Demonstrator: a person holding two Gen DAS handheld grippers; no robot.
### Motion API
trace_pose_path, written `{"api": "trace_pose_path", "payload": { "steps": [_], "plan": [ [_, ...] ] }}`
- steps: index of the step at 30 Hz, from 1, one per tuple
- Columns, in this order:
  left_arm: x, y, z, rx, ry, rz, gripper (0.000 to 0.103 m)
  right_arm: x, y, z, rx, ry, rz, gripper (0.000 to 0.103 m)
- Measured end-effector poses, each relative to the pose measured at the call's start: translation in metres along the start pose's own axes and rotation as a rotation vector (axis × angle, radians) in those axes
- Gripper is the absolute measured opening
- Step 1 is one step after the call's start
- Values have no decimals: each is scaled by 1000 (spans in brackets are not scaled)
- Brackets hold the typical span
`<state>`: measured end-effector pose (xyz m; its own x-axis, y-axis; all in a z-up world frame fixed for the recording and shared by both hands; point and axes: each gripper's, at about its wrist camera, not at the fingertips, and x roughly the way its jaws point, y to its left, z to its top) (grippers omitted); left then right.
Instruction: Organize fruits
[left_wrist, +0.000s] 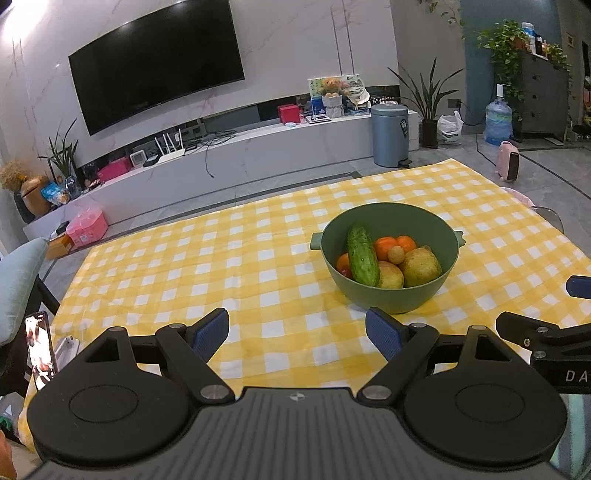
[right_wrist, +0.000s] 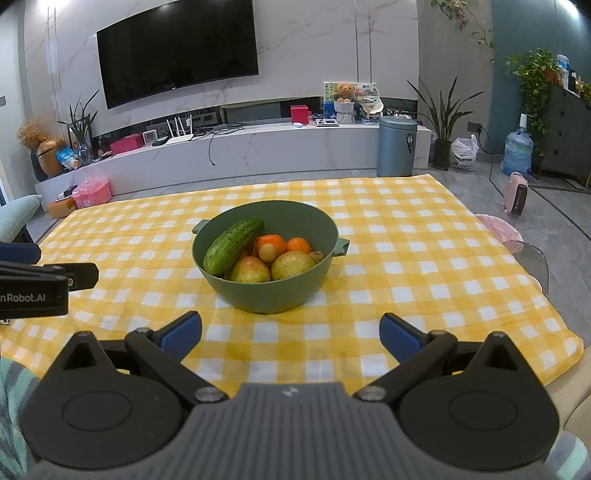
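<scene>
A green bowl (left_wrist: 413, 295) (right_wrist: 266, 295) stands on the yellow checked tablecloth (left_wrist: 221, 258) (right_wrist: 424, 258). Inside it a cucumber (left_wrist: 363, 256) (right_wrist: 232, 245) leans on the rim, beside oranges (left_wrist: 386, 248) (right_wrist: 271, 243), a yellow-green pear (left_wrist: 421, 267) (right_wrist: 293, 266), an apple (left_wrist: 389, 275) (right_wrist: 251, 270) and a small round brown fruit (left_wrist: 398, 254) (right_wrist: 267, 253). My left gripper (left_wrist: 297, 334) is open, near the table's front edge, left of the bowl. My right gripper (right_wrist: 291, 334) is open just in front of the bowl, with nothing between its fingers.
Part of the other gripper shows at the right edge (left_wrist: 554, 332) and at the left edge (right_wrist: 44, 284). A phone (left_wrist: 40, 352) stands at the table's left. Beyond the table are a TV unit (right_wrist: 258, 147), a grey bin (right_wrist: 397, 146) and a pink heater (right_wrist: 515, 194).
</scene>
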<state>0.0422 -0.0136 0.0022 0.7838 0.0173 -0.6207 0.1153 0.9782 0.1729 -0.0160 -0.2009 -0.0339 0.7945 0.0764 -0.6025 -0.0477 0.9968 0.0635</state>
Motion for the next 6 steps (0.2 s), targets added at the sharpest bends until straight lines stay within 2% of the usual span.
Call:
{"api": "trace_pose_path", "payload": {
  "steps": [6],
  "plan": [
    [-1, -2, -1, 9, -3, 5, 98, -1, 0, 0, 0, 1, 0, 99]
  ]
}}
